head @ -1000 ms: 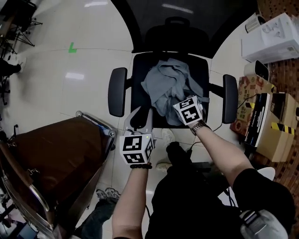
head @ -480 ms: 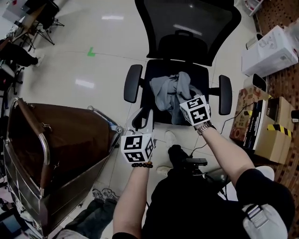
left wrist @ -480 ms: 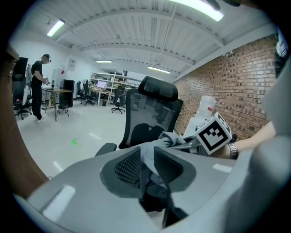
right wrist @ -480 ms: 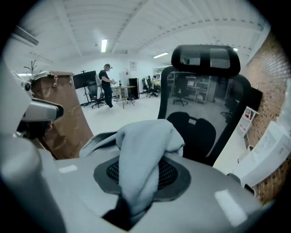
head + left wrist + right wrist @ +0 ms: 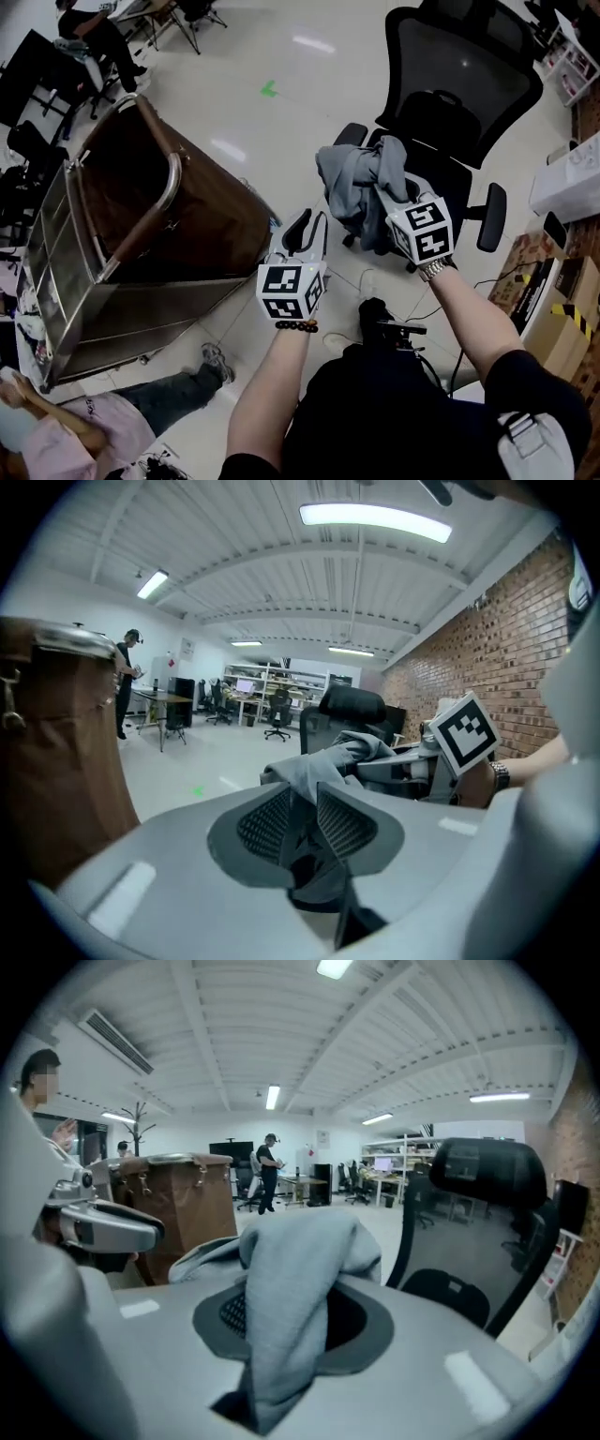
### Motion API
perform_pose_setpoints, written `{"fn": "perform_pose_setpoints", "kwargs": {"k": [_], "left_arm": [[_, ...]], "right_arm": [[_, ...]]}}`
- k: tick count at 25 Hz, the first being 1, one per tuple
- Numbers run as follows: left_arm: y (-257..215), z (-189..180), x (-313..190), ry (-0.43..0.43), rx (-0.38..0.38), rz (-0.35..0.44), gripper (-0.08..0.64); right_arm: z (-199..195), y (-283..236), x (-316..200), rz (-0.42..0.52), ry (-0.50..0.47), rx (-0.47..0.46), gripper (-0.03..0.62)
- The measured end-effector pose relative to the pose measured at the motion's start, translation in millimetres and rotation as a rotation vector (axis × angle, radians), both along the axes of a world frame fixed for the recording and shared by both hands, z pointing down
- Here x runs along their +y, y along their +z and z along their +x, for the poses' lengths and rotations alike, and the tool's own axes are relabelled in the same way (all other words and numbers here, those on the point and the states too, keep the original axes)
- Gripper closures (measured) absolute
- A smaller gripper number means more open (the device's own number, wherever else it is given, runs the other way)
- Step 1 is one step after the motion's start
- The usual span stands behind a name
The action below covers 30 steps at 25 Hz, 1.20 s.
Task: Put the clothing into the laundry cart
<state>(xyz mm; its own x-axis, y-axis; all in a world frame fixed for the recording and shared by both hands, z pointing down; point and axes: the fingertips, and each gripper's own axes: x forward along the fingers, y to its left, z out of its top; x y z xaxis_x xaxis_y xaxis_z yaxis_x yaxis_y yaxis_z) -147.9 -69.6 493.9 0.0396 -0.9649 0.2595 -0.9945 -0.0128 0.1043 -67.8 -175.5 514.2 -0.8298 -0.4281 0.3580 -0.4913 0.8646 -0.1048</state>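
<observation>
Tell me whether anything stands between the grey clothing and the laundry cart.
Only the left gripper, held empty in the gap between them. The grey clothing hangs from the right gripper by the office chair; the laundry cart stands to the left, its top open. Nothing else visible lies between.

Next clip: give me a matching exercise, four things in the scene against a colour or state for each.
Things:
1. garment
2. cart
3. chair
4. left gripper

Colour or state:
A. black, with armrests
B. nothing between its jaws
C. grey, pinched in the right gripper
D. brown lining in a metal frame

Pairs: 1-C, 2-D, 3-A, 4-B
</observation>
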Motion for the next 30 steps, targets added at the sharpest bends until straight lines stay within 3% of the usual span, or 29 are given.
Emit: {"fn": "perform_pose_setpoints", "kwargs": {"k": [7,15,22,30], "left_arm": [[-65,-51,93,-0.19,-0.037,0.09,0.476],[-114,-89,201,-0.367,-0.033,0.148,0.488],[-153,-109,279,-0.46,-0.041,0.201,0.508],[-184,-116,349,-0.54,-0.066,0.251,0.514]], "right_arm": [[-59,-81,93,0.084,-0.195,-0.098,0.482],[-99,-154,208,0.171,-0.401,-0.167,0.482],[-122,-217,295,0.242,-0.533,-0.236,0.482],[-137,-264,359,0.298,-0.6,-0.292,0.482]]}}
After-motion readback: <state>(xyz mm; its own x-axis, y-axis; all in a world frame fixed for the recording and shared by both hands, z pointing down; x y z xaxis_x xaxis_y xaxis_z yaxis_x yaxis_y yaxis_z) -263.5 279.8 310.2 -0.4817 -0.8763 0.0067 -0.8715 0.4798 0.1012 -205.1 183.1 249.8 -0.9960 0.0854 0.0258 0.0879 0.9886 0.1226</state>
